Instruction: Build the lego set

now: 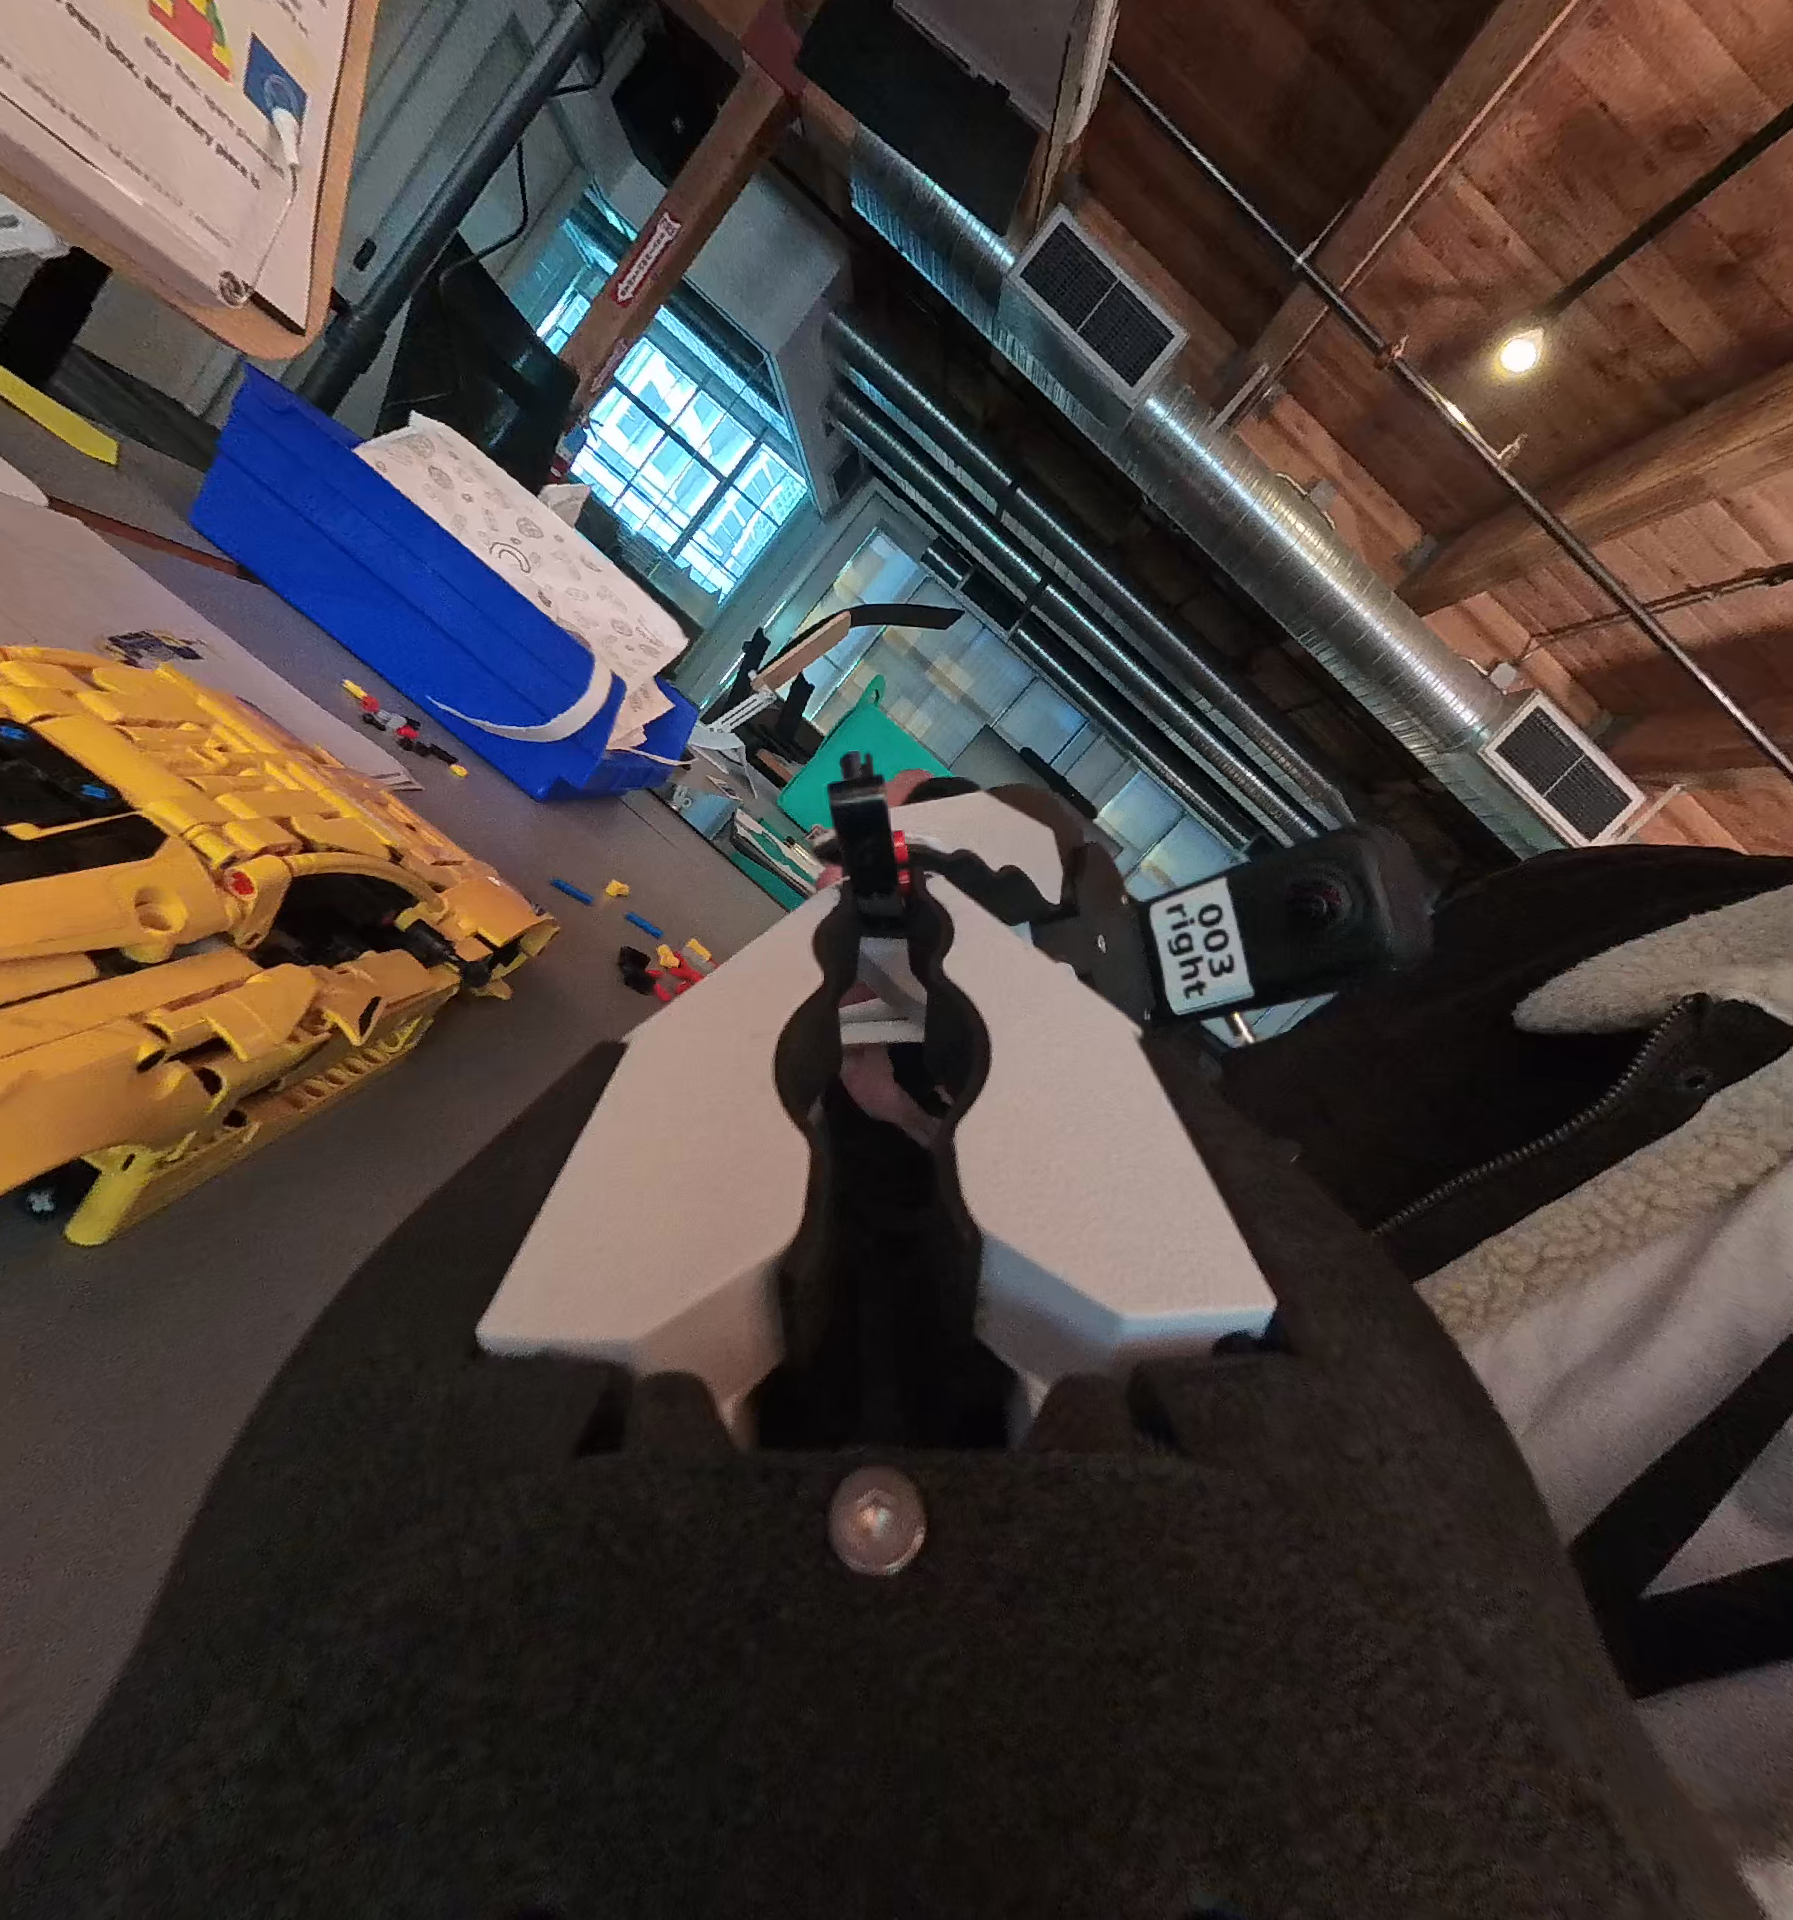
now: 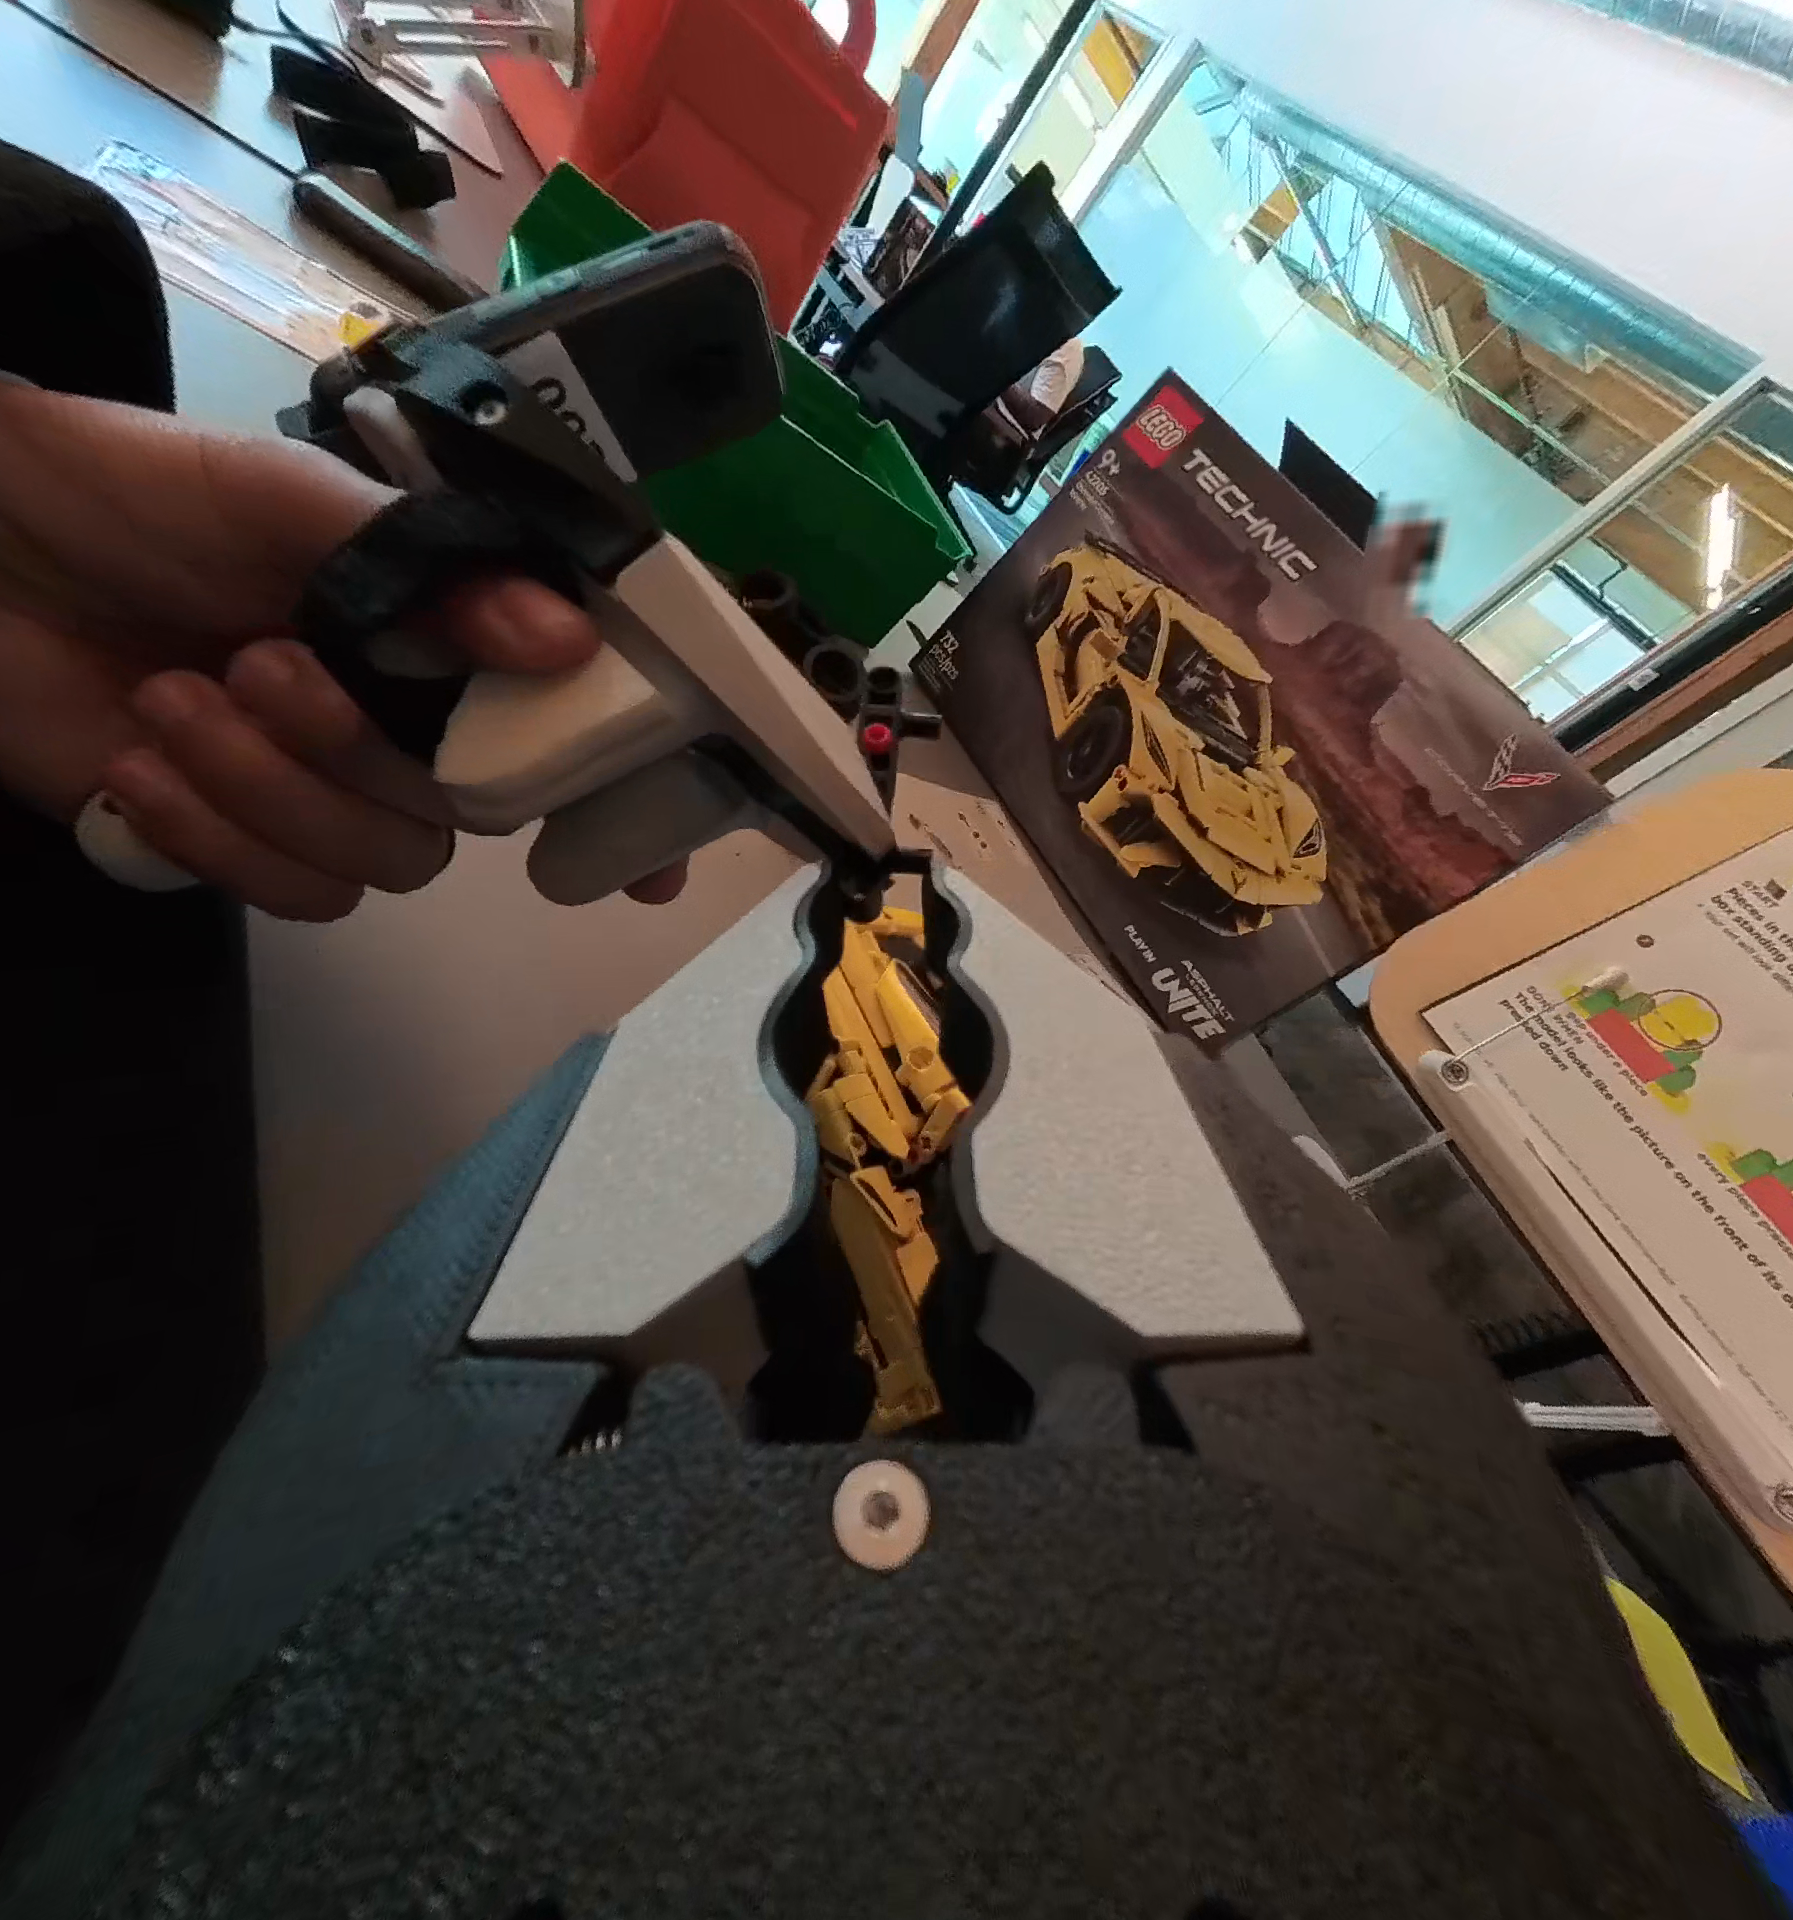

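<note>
My left gripper [image 1: 871,899] is shut on a small black lego piece with red pins [image 1: 864,831] and holds it up in the air. My right gripper [image 2: 887,878] meets it tip to tip and is shut on the lower end of the same piece [image 2: 879,740]. The left gripper's white finger [image 2: 757,675] comes in from the left, held by a hand [image 2: 196,623]. The yellow lego car [image 1: 196,935] lies on the grey table at left. In the right wrist view it shows through the gap between my fingers [image 2: 876,1091]. The right gripper's camera body [image 1: 1287,914] sits beyond the piece.
Loose small parts [image 1: 663,961] lie on the table beside the car, with a blue bin [image 1: 393,582] behind them. The set's box [image 2: 1235,727] stands upright. A green bin [image 2: 798,488], a red bin [image 2: 726,114] and an instruction board [image 2: 1650,1091] surround it. The grippers are tip to tip, or close to it.
</note>
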